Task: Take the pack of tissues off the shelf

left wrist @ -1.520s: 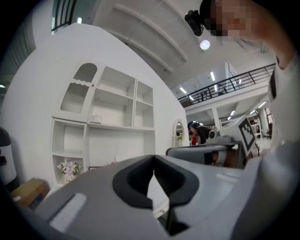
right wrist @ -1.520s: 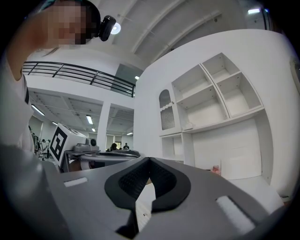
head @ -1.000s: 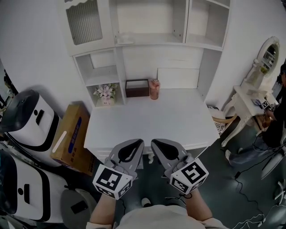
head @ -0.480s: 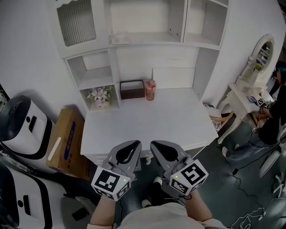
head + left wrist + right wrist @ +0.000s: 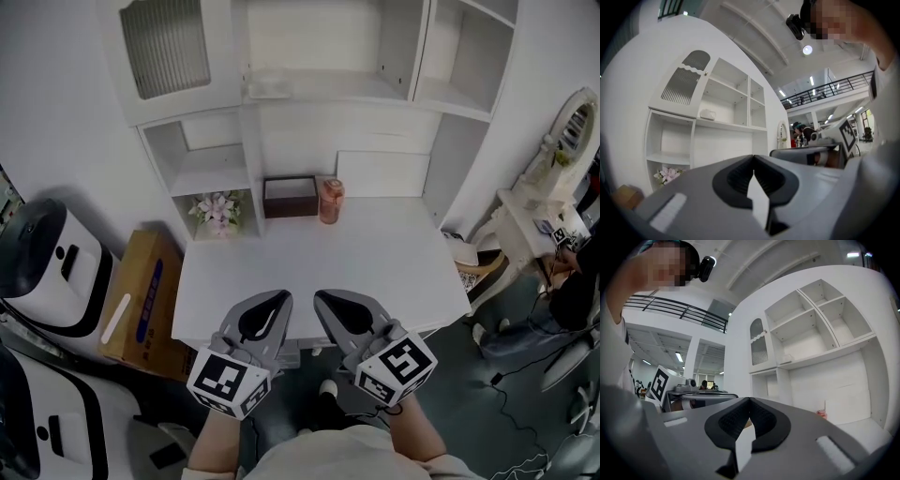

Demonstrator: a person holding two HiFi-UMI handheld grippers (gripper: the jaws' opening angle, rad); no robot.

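Note:
The pack of tissues [image 5: 269, 86] is a small white bundle lying on the middle shelf of the white hutch [image 5: 375, 94], to the left. It also shows in the left gripper view as the pack of tissues [image 5: 708, 114] and, faintly, in the right gripper view as the pack of tissues [image 5: 786, 358]. My left gripper [image 5: 279, 296] and right gripper [image 5: 324, 296] hover side by side over the near edge of the white desk [image 5: 394, 272], far below the pack. Both are shut with nothing between their jaws, as the left gripper [image 5: 753, 157] and right gripper [image 5: 750, 399] show in their own views.
On the desk's back edge stand a dark brown box [image 5: 290, 196] and a pink jar [image 5: 329, 200]. Pink flowers [image 5: 217, 208] sit in the low left cubby. A cardboard box [image 5: 141, 295] and white machines [image 5: 47, 258] stand left; a vanity table [image 5: 539, 211] and a person [image 5: 577, 281] are right.
The head view has swayed a little, so the hutch sits slightly differently in frame. Both grippers stay shut and almost where they were at the desk's near edge.

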